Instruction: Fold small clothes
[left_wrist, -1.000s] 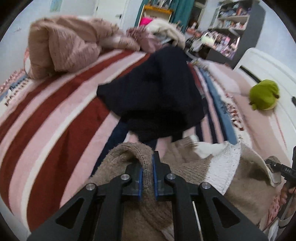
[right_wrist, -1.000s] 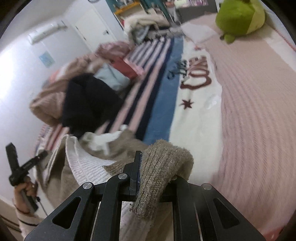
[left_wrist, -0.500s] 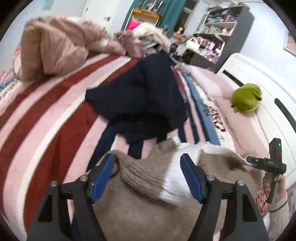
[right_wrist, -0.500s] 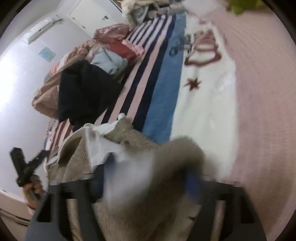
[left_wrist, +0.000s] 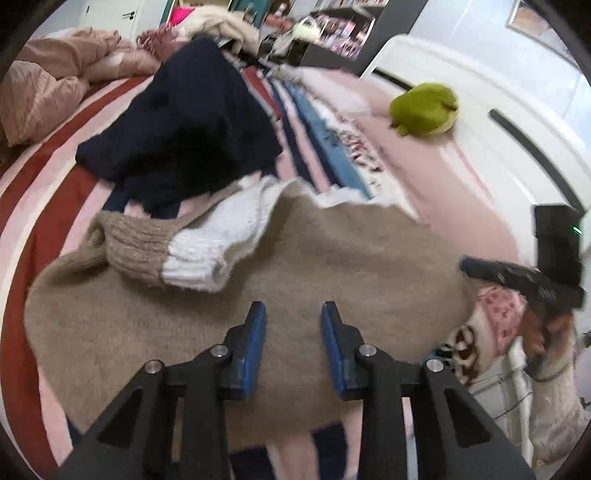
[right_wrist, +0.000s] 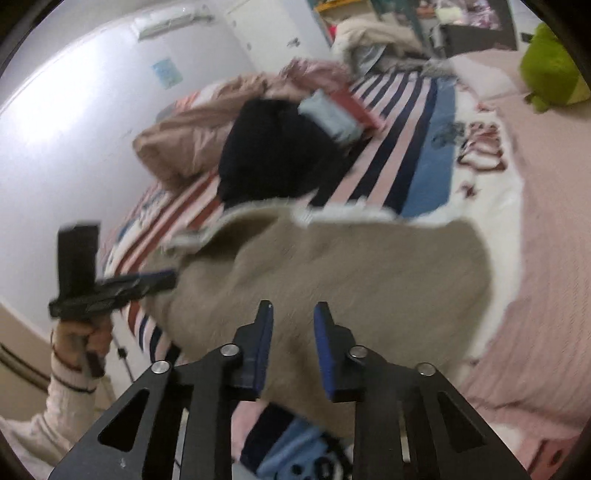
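Beige knit sweater (left_wrist: 332, 258) lay spread on the striped blanket (left_wrist: 55, 155), its white-cuffed sleeve (left_wrist: 177, 254) folded across at ten o'clock. Your left gripper (left_wrist: 291, 314) hovered over it, fingers apart, empty. Your right gripper (right_wrist: 291, 314) did likewise, fingers parted. A navy garment (left_wrist: 184, 122) sat at twelve o'clock.

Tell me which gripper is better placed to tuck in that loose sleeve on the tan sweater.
Probably left. The left gripper hangs open over the tan sweater, with the ribbed sleeve cuff just ahead to its left. From the right gripper, also open, no sleeve shows.
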